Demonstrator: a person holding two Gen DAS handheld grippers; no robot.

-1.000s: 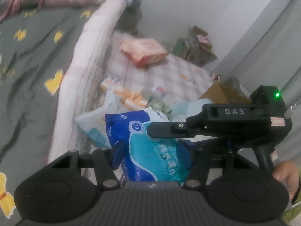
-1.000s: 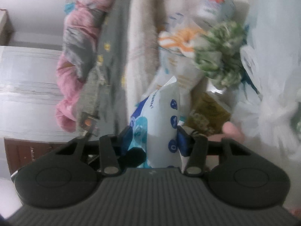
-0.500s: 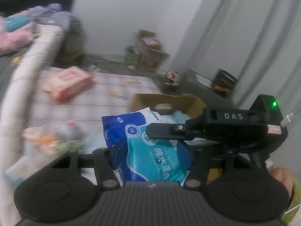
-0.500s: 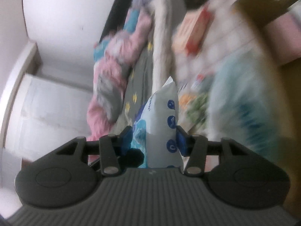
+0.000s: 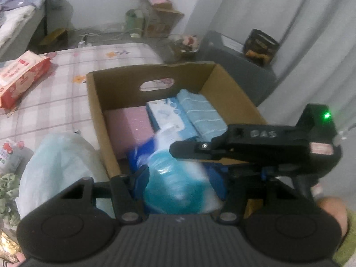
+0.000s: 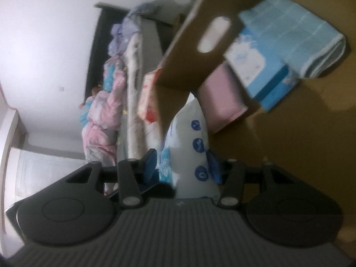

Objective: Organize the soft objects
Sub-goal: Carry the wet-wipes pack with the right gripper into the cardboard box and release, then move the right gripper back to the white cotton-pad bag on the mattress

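Left camera: my left tongs (image 5: 182, 175) are clamped on the blue-and-white soft pack (image 5: 178, 187), which hangs over the near end of the cardboard box (image 5: 95, 102). My right tongs (image 5: 175, 150) reach in from the right and their black finger lies across the top of the same pack. Inside the box, a pink pack (image 5: 129, 126), a white-and-blue pack (image 5: 166, 115) and a folded light-blue towel (image 5: 200, 111) lie side by side against the far wall with its handle hole. Just left of the box slumps a pale plastic bag (image 5: 55, 162); farther left on the checked sheet (image 5: 66, 93) lies a red-and-pink pack (image 5: 20, 75), well apart.

Right camera, tilted sideways: my right tongs (image 6: 184, 166) pinch the soft pack (image 6: 193, 151) between blue pads (image 6: 150, 162). The box (image 6: 178, 71) wall edge sits right beside the pack's tip. The pink pack (image 6: 222, 98), white-and-blue pack (image 6: 255, 66) and towel (image 6: 296, 35) fill the far end. Pink bedding (image 6: 100, 111) is heaped behind.
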